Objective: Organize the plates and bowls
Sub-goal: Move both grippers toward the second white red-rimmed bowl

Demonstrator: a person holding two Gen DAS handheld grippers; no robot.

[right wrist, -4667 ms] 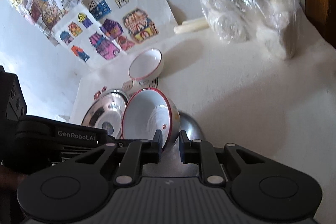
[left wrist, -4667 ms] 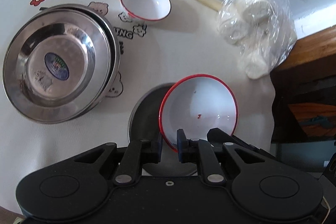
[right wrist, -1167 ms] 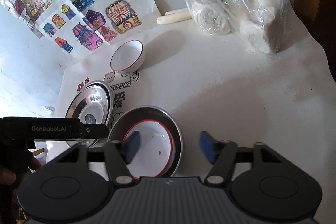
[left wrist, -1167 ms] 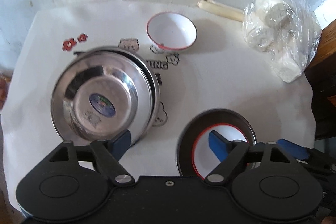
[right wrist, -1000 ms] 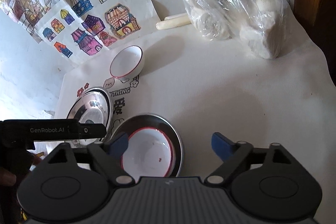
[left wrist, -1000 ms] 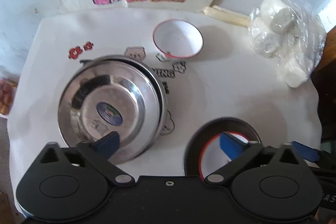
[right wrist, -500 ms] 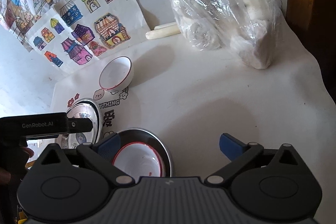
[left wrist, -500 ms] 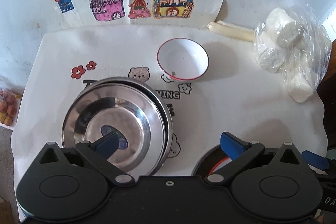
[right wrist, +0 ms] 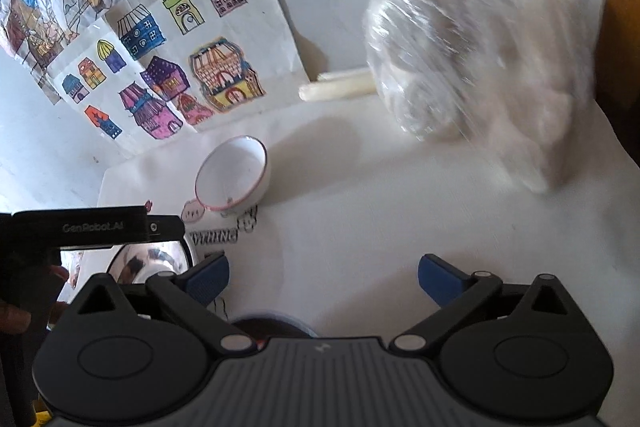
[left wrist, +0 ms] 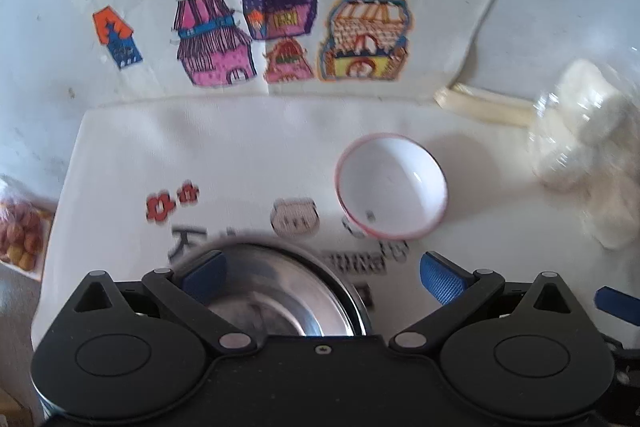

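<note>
A small white bowl with a red rim (left wrist: 391, 186) (right wrist: 234, 175) stands alone on the printed white cloth (left wrist: 224, 155). Stacked steel plates (left wrist: 280, 287) (right wrist: 160, 259) lie under my left gripper (left wrist: 320, 277), which is open and empty, its blue pads (left wrist: 440, 281) wide apart. My right gripper (right wrist: 323, 279) is open too, with nothing between its fingers, over bare cloth. Just a dark sliver of the steel plate (right wrist: 272, 327) holding the larger red-rimmed bowl peeks out behind its body.
A clear plastic bag of white lumps (right wrist: 484, 79) (left wrist: 588, 147) lies at the right, a pale stick (right wrist: 340, 89) beside it. Coloured house drawings (left wrist: 280, 11) (right wrist: 168, 75) lie beyond the cloth. A bag of small fruit (left wrist: 20, 231) sits at the left edge.
Both grippers have travelled forward toward the small bowl, so the steel plate with the larger bowl has slipped almost out of view beneath them. Both stay open.
</note>
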